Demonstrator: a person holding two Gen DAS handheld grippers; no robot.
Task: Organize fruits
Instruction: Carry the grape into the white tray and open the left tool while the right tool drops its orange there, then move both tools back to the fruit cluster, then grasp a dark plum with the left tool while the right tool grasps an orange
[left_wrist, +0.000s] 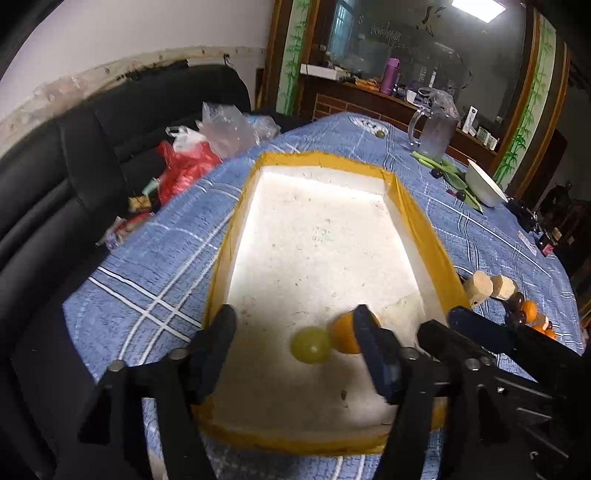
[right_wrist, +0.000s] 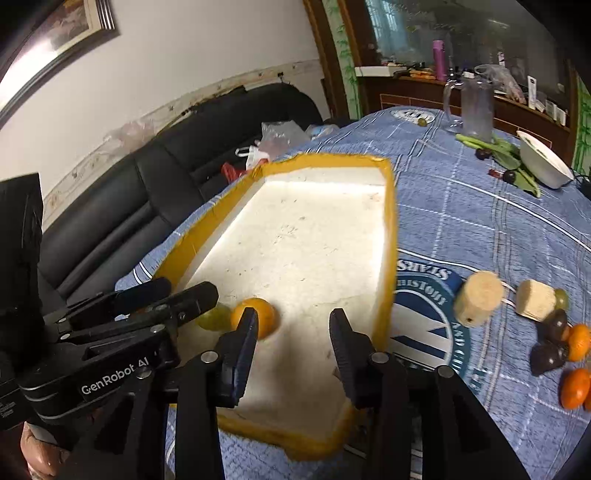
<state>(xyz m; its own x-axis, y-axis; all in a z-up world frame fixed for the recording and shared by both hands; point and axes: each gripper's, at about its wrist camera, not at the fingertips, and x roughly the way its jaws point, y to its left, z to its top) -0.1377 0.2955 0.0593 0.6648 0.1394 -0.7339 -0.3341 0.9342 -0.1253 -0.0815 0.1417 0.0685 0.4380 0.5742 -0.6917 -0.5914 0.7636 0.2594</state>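
Note:
A white foam tray (left_wrist: 317, 236) with a yellow taped rim lies on the blue tablecloth; it also shows in the right wrist view (right_wrist: 306, 236). A green grape (left_wrist: 310, 345) and a small orange (left_wrist: 345, 334) lie in the tray's near end, loose; both show in the right wrist view, grape (right_wrist: 214, 318), orange (right_wrist: 260, 317). My left gripper (left_wrist: 295, 325) is open above them. My right gripper (right_wrist: 291, 325) is open and empty over the tray, just right of the orange. Right of the tray lie more oranges (right_wrist: 574, 387), dark fruits (right_wrist: 548, 356) and a grape (right_wrist: 561, 299).
Two cork-like cylinders (right_wrist: 478, 302) lie right of the tray. A white bowl (right_wrist: 543, 166), green stalks and a glass jug (right_wrist: 476, 107) stand at the table's far right. Plastic bags (left_wrist: 207, 147) lie on the black sofa at the left.

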